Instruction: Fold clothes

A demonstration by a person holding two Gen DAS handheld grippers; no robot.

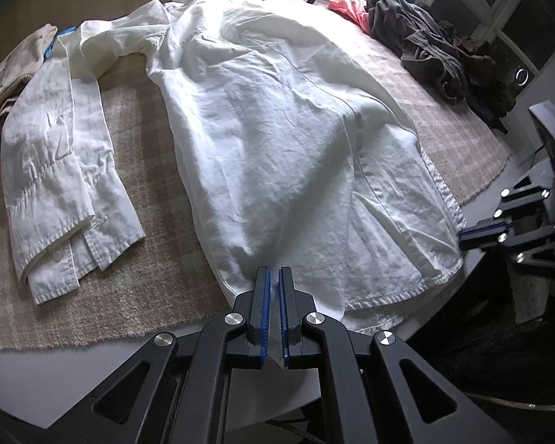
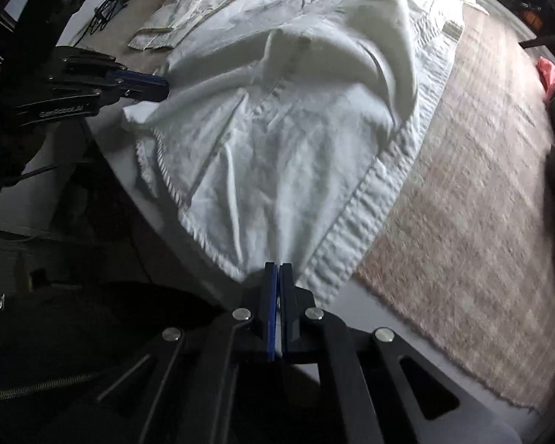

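Both grippers angled steeply down, left gripper (image 1: pixel 273 277) & right gripper (image 2: pixel 278 270) each clamped on crumpled white shirt (image 1: pixel 277 129) hem, laid over woven beige mat (image 1: pixel 137 259).

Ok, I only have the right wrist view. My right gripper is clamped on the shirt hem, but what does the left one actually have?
Observer: The left gripper is shut on the white shirt too, pinching the hem edge nearest it.
Operator: Is the far sleeve spread out or bunched?
Observer: The sleeve lies extended on the beige mat, cuff end toward the near edge.
Operator: Anything beyond that sleeve?
Observer: A cream garment sits at the mat's far left corner.
Operator: And the dark pile on my right edge?
Observer: It is an olive garment with a pink one beside it.
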